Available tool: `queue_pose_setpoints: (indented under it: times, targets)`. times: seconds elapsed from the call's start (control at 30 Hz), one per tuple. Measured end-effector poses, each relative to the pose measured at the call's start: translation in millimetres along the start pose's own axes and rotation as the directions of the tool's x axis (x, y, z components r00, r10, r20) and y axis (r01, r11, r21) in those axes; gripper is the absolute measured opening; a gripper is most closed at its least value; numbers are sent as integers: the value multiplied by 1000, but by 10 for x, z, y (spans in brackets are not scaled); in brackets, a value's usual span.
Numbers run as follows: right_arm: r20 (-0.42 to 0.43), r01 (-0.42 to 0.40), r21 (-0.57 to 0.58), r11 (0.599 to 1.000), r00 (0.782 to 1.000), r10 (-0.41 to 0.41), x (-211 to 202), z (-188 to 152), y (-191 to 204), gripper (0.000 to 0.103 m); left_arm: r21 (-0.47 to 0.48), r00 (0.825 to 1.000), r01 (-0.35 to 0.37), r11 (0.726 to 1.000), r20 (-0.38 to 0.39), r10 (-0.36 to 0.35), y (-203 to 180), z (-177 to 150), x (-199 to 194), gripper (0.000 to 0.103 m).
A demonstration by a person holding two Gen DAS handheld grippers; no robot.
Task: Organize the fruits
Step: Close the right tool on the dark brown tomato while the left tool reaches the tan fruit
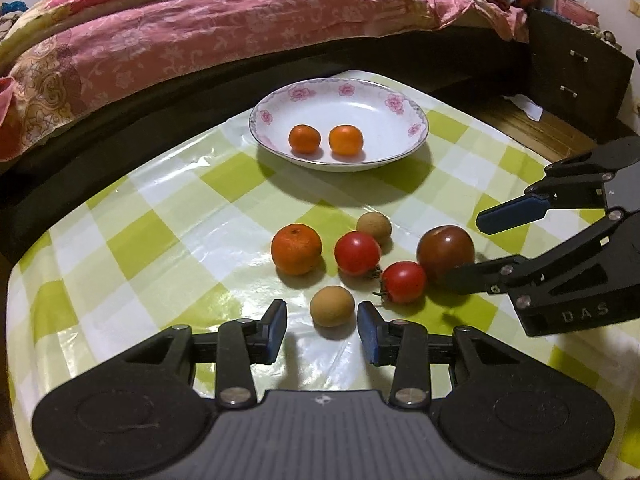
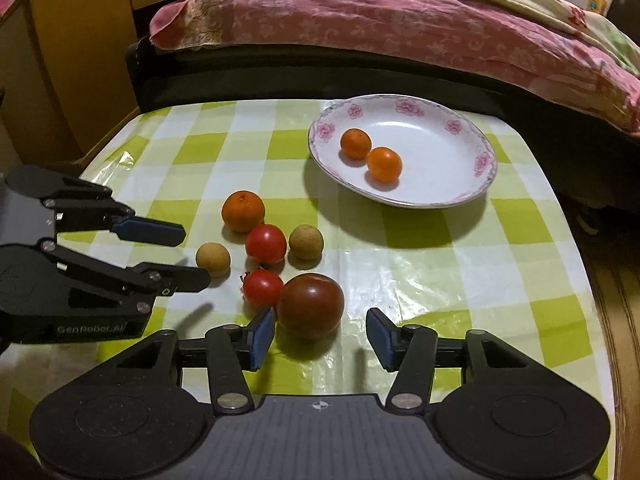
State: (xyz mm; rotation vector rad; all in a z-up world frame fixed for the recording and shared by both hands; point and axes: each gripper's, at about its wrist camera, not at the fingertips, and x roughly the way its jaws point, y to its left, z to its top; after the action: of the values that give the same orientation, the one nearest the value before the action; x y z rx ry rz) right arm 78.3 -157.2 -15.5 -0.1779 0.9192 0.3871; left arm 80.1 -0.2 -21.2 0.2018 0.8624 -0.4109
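A white floral plate (image 1: pixel 400 136) (image 2: pixel 452 184) holds two small oranges (image 1: pixel 305 139) (image 1: pixel 346 140) (image 2: pixel 355 143) (image 2: pixel 384 164). On the checked cloth lie a larger orange (image 1: pixel 296 249) (image 2: pixel 243 211), two red tomatoes (image 1: pixel 357 253) (image 1: pixel 403 281) (image 2: pixel 266 243) (image 2: pixel 263 287), a dark tomato (image 1: pixel 445 253) (image 2: pixel 311 305) and two tan longans (image 1: pixel 332 305) (image 1: pixel 373 227) (image 2: pixel 213 259) (image 2: pixel 306 242). My left gripper (image 1: pixel 322 330) (image 2: pixel 192 256) is open, just short of the near longan. My right gripper (image 2: pixel 320 334) (image 1: pixel 466 248) is open, around the near side of the dark tomato.
A bed with a pink floral quilt (image 1: pixel 200 40) (image 2: pixel 400 28) runs along the table's far edge. A dark drawer unit (image 1: pixel 576 80) stands at the right, a wooden cabinet (image 2: pixel 68 60) at the left. The green-and-white cloth (image 1: pixel 160 240) (image 2: pixel 480 280) covers the table.
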Motion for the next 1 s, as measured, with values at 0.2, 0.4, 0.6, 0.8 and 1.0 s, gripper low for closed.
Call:
queue_pose_setpoints:
  times: [0.2, 0.4, 0.6, 0.8, 1.0]
  targets:
    - [-12, -20, -4, 1000, 1000, 20, 84, 0, -39, 52, 10, 1000, 19, 1000, -22, -18, -5, 2, 118, 46]
    - [-3, -41, -1, 999, 999, 41, 100, 1, -73, 52, 42, 999, 30, 999, -28, -29, -57, -1, 171, 46]
    - [-21, -59, -6, 998, 998, 59, 176, -5, -95, 51, 64, 999, 44, 997, -25, -42, -57, 14, 196, 46]
    - [-25, -65, -31, 997, 998, 65, 221, -1, -73, 50, 101, 999, 50, 994, -22, -48, -83, 19, 205, 46]
    - [-20, -83, -32, 996, 996, 82, 234, 2, -88, 39, 101, 998, 66, 993, -22, -64, -51, 15, 202, 46]
